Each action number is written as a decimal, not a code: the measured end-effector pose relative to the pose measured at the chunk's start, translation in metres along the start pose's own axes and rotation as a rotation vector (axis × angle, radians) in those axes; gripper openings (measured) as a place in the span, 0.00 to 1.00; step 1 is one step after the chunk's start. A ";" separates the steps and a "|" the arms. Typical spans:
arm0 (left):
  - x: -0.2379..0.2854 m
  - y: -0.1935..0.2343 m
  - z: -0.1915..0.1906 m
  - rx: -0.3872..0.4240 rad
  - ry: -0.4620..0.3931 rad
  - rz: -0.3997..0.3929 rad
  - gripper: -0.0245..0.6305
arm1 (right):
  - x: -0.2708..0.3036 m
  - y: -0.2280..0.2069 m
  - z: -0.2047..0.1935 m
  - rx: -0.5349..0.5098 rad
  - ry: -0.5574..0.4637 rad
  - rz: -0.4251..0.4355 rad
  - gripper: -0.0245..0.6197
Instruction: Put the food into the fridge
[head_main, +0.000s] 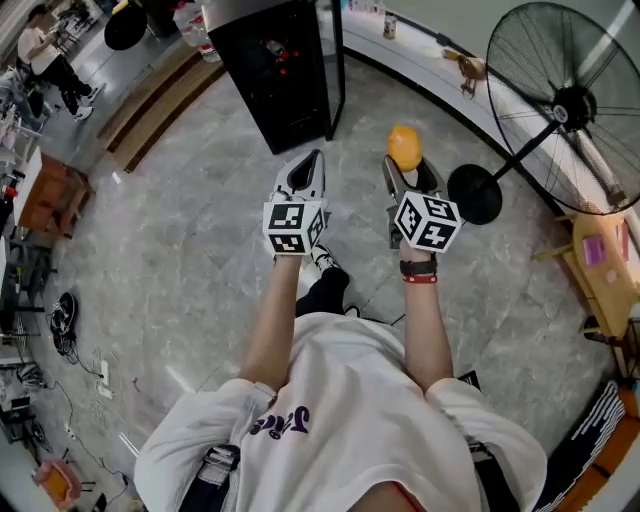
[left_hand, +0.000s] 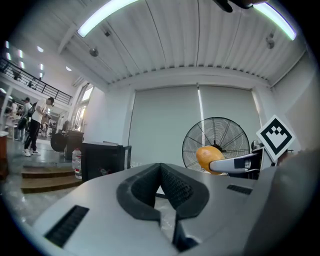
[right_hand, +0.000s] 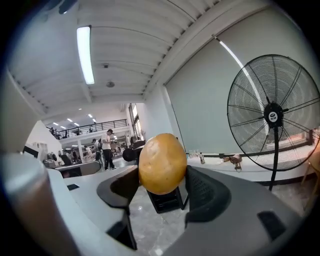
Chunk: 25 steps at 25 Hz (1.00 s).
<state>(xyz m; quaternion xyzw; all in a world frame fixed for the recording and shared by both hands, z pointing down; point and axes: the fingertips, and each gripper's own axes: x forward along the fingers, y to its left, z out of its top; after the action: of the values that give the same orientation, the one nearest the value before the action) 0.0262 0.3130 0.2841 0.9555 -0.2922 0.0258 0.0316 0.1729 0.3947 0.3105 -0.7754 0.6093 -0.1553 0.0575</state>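
Observed: the right tongs (head_main: 409, 170) are clenched on the food (head_main: 404, 146), 1 round orange-yellow item seated between both pads at about its widest part, with most of it standing above the pads. The left tongs (head_main: 305, 165) are closed on nothing, tips together. The fridge (head_main: 275, 70) is a black cabinet standing on the stone floor (head_main: 200, 220). The food is held in the air in front of the fridge and off to its right, short of the opening. The door (head_main: 336, 60) appears to be swung open on the right side of the fridge, edge-on to the person, though the head view does not settle this. Assessment: the step in hand is the carry to the fridge. Recommendations: 1) keep the grip steady and the tongs level, since a smooth round item is likely to roll out if the pads tilt; 2) bring the food left toward the fridge front so it passes inside the door edge, not against it; 3) if the door proves shut or only part open, the free left tongs should deal with it first; 4) release only once the food rests on a shelf inside the fridge. The standing fan (head_main: 570, 105), far right of the fridge, is off the path.
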 end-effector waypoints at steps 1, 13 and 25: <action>0.001 0.004 -0.002 -0.012 0.000 -0.001 0.07 | 0.006 0.004 -0.001 0.000 0.003 0.011 0.51; 0.030 0.088 -0.005 0.006 0.020 0.097 0.07 | 0.109 0.060 -0.003 -0.032 0.047 0.150 0.51; 0.067 0.214 0.013 0.023 0.006 0.260 0.07 | 0.240 0.130 -0.002 -0.044 0.086 0.269 0.51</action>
<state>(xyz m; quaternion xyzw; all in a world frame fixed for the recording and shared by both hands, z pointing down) -0.0372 0.0977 0.2850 0.9097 -0.4133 0.0356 0.0179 0.1018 0.1310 0.3177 -0.6805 0.7129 -0.1657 0.0346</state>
